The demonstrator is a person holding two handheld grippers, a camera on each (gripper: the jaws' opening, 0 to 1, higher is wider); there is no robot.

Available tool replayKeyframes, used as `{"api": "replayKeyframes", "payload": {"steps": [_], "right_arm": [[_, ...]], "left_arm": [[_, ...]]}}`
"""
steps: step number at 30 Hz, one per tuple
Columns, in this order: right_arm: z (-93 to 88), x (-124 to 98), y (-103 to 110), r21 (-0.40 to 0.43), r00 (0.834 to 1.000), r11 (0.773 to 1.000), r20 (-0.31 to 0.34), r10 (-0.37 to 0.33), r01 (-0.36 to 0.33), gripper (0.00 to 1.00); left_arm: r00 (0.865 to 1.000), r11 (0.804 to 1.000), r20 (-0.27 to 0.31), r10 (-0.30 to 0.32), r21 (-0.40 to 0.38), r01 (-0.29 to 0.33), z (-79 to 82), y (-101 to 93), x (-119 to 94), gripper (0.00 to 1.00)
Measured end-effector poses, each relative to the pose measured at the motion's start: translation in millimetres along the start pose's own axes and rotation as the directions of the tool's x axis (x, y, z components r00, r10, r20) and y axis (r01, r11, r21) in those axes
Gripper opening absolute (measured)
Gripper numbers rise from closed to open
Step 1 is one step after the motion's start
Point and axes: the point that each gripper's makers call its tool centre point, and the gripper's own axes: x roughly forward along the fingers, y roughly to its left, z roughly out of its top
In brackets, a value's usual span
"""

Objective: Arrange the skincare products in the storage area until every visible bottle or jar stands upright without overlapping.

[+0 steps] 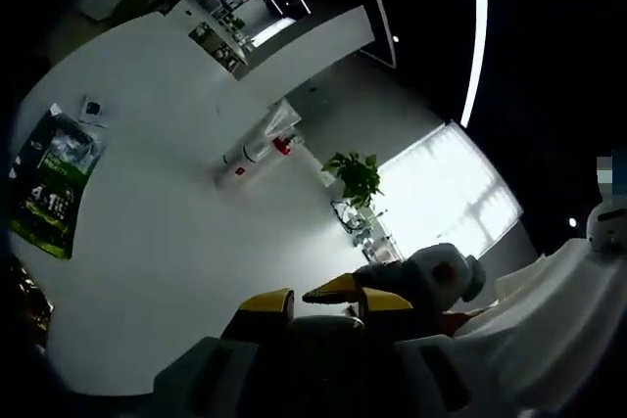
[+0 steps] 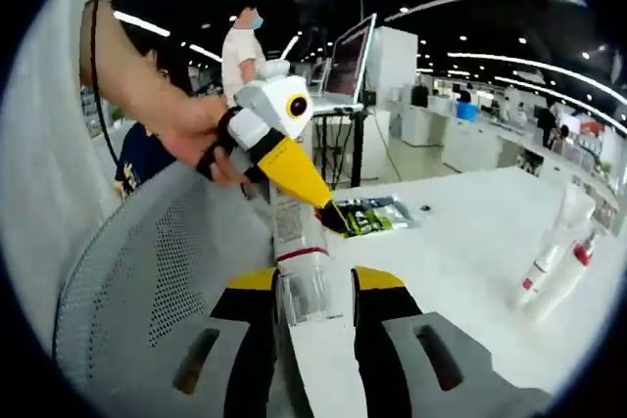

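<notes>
In the left gripper view my left gripper [image 1: 315,301] sits at six o'clock with its yellow tips a little apart and nothing between them; beyond it, toward eleven o'clock, two slim bottles [image 1: 263,144] stand on the white table [image 1: 167,242], and a green packet [image 1: 51,183] lies out at nine o'clock. In the right gripper view my right gripper [image 2: 312,286] is closed around the clear cap end of a tall tube [image 2: 297,242], which my left gripper also touches from above at twelve o'clock. I judge the tube light, smooth and likely slippery, so I would hold it low on the body rather than the cap. At three o'clock the two bottles stand upright, touching. I see no containers holding anything.
</notes>
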Motion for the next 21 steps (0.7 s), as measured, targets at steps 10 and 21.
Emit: {"api": "replayKeyframes", "payload": {"steps": [10, 21], "right_arm": [[-24.4, 2.1, 6.0, 0.404, 0.995, 0.912, -0.032, 0.097, -0.076, 0.45], [-27.2, 6.7, 22.4, 0.575, 0.987, 0.811, -0.035, 0.157, -0.108, 0.53]], "left_arm": [[0.998, 0.999, 0.047, 0.04, -0.006, -0.04, 9.1, 7.7, -0.7, 0.26], [0.959, 0.977, 0.224, 0.175, -0.158, -0.141, 43.6, 36.8, -9.1, 0.26]]}}
